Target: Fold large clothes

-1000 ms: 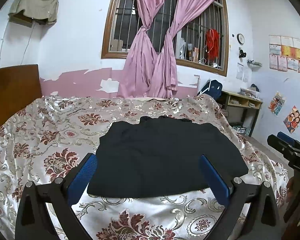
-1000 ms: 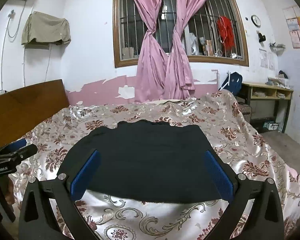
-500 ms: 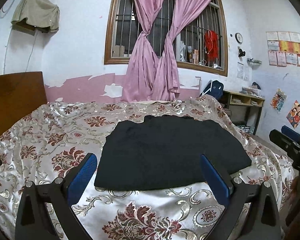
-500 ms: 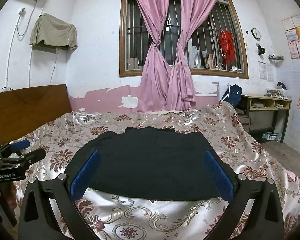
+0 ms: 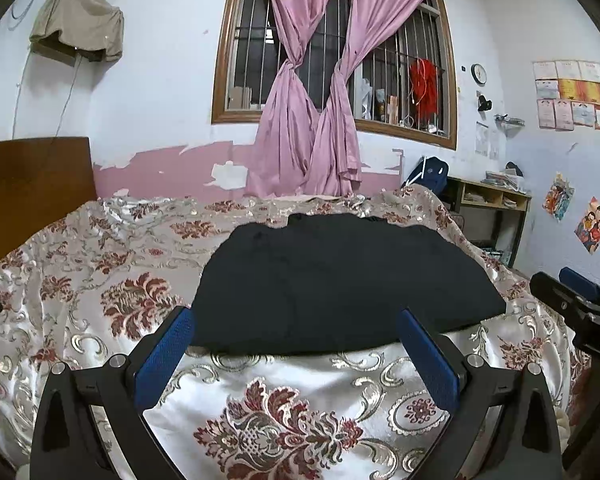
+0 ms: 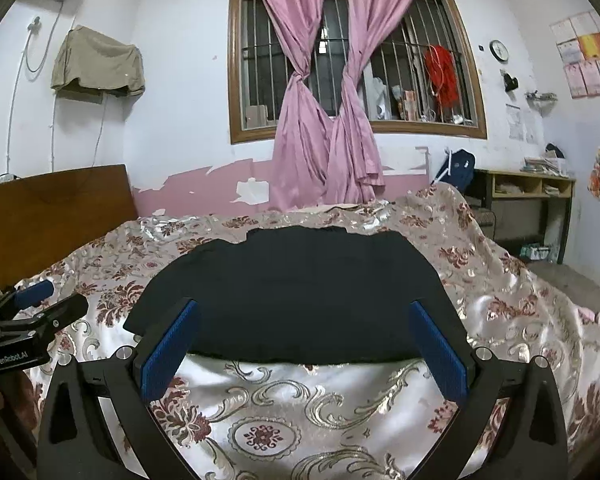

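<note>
Left wrist view first: the left gripper (image 5: 296, 354) has its blue-padded fingers (image 5: 164, 354) spread wide with nothing between them, just hanging above the near edge of the bed. The black garment (image 5: 340, 284) lies flat on the floral satin bedspread (image 5: 112, 280), already folded into a rough rectangle, sitting around the middle of the bed and a bit toward the far side. The gripper isn't touching it. Off at the right edge you can see the right gripper (image 5: 580, 304) poking in from the side; can't tell from this angle how its fingers stand. Behind the bed there's a barred window with knotted pink curtains (image 5: 312, 120), and a wooden headboard (image 5: 32, 184) on the left.

Right wrist view: the right gripper (image 6: 306, 354) is spread wide too, holding nothing, pads (image 6: 440, 354) framing the near hem of the black garment (image 6: 300, 292) from above without contact. The left gripper (image 6: 28, 320) shows at the left edge, over the bedspread (image 6: 520, 312). A small wooden desk (image 6: 528, 196) stands against the wall on the right.
</note>
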A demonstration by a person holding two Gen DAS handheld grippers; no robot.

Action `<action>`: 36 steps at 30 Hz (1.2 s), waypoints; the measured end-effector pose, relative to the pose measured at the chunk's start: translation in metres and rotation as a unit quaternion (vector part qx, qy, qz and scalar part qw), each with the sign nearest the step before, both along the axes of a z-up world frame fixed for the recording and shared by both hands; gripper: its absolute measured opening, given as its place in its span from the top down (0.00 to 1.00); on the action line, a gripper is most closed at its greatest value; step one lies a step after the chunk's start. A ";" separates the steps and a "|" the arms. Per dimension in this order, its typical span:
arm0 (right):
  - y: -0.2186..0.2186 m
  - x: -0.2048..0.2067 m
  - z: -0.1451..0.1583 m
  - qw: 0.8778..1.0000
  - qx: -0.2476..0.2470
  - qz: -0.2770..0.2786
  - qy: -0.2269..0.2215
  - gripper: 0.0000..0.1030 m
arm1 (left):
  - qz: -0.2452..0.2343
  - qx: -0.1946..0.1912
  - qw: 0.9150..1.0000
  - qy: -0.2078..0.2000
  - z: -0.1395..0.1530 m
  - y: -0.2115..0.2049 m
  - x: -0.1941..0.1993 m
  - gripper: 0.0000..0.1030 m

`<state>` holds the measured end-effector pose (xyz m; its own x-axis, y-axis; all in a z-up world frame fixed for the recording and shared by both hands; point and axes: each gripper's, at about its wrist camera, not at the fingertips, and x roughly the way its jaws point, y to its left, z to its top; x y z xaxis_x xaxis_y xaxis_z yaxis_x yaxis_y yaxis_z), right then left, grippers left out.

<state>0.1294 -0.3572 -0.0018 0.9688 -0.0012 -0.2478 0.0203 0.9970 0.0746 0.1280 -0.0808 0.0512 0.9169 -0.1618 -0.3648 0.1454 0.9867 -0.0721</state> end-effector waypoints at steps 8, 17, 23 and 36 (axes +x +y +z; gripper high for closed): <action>-0.001 -0.005 -0.027 1.000 -0.019 -0.012 0.016 0.02 | 0.003 0.009 1.000 0.015 -0.020 -0.004 -0.004 0.00; 0.002 -0.007 -0.035 0.999 -0.026 -0.011 0.024 0.02 | 0.006 0.010 1.000 0.025 -0.032 -0.002 -0.006 0.00; 0.001 -0.009 -0.035 0.999 -0.028 -0.012 0.022 0.02 | 0.007 0.009 1.000 0.024 -0.032 0.000 -0.006 0.00; -0.001 -0.011 -0.031 0.999 -0.027 -0.010 0.016 0.02 | 0.007 0.008 1.000 0.022 -0.030 0.001 -0.006 0.00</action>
